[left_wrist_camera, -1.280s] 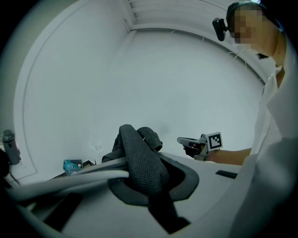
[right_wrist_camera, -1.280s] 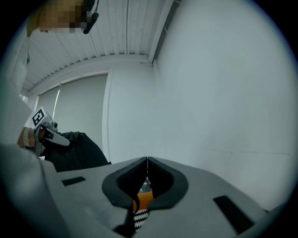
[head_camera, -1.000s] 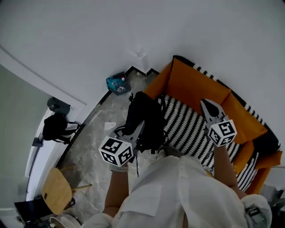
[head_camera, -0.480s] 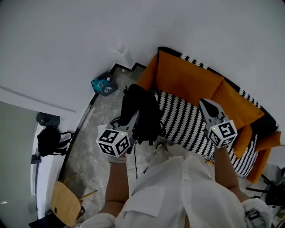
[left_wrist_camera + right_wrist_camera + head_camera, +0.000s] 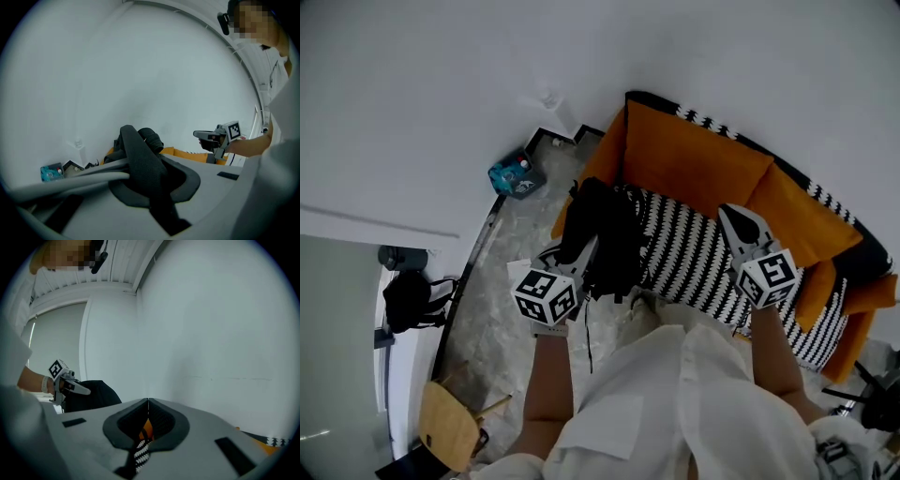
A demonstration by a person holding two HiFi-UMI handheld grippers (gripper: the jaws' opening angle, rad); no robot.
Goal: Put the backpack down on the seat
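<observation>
Head view: the backpack (image 5: 602, 234) is hung from the left gripper (image 5: 587, 253) at the left end of the sofa (image 5: 694, 169). It overlaps the edge of the striped seat (image 5: 694, 267) and the floor beside it. Contact between its bottom and the seat cannot be judged from above, so it is likely not set down yet. The right gripper (image 5: 730, 216) is held over the seat, well apart from the backpack, and is probably kept free for steadying. A teal box (image 5: 514, 176) is seen on the floor by the wall.

Left gripper view: the grip, masked in the head view by the bag's own bulk, is shown here. The jaws are clamped on a black strap (image 5: 140, 157), with the bag body just beyond the tips. A strap hold lets the load hang plumb, so it can be lowered straight down. Only a thin orange strip of the sofa is visible, and the striped seat is not shown at all.

Right gripper view: the jaws are pressed together with nothing between them. Only orange and striped fabric is seen through the gap below. The left gripper and backpack are seen at the left, against a bare wall. No clearance over the seat can be read from here.
</observation>
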